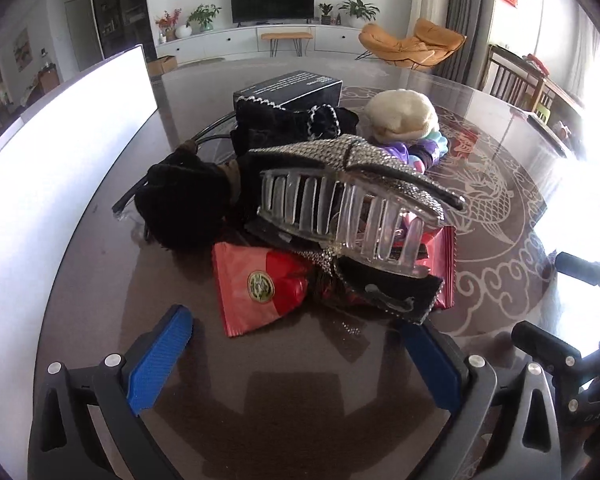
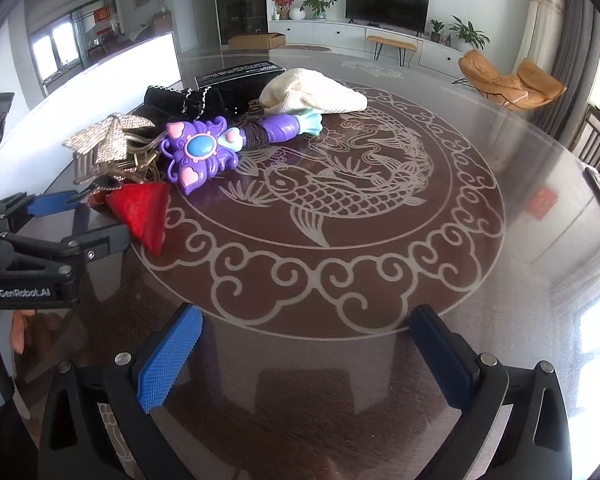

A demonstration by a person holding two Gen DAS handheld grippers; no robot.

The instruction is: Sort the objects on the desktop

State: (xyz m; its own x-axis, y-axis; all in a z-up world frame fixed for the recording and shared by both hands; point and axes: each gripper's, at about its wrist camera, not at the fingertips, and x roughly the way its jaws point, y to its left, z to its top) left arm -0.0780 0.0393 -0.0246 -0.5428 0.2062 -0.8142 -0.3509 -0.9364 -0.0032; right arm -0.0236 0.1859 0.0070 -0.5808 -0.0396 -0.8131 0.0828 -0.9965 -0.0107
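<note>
The left tongs (image 1: 296,360) were spread wide and held nothing. They sat low over the table (image 1: 300,420), just in front of the red packet (image 1: 256,292). A sparkly hair clip (image 1: 352,208) lay on top of the packet. Behind the packet sat a black pouch (image 1: 180,204), a black box (image 1: 288,88) and a cream cloth (image 1: 404,114). To the right of the packet lay a purple toy wand (image 2: 220,146). The right tongs (image 2: 304,356) were spread wide too, holding nothing, well right of the packet over the fish drawing (image 2: 340,192).
</note>
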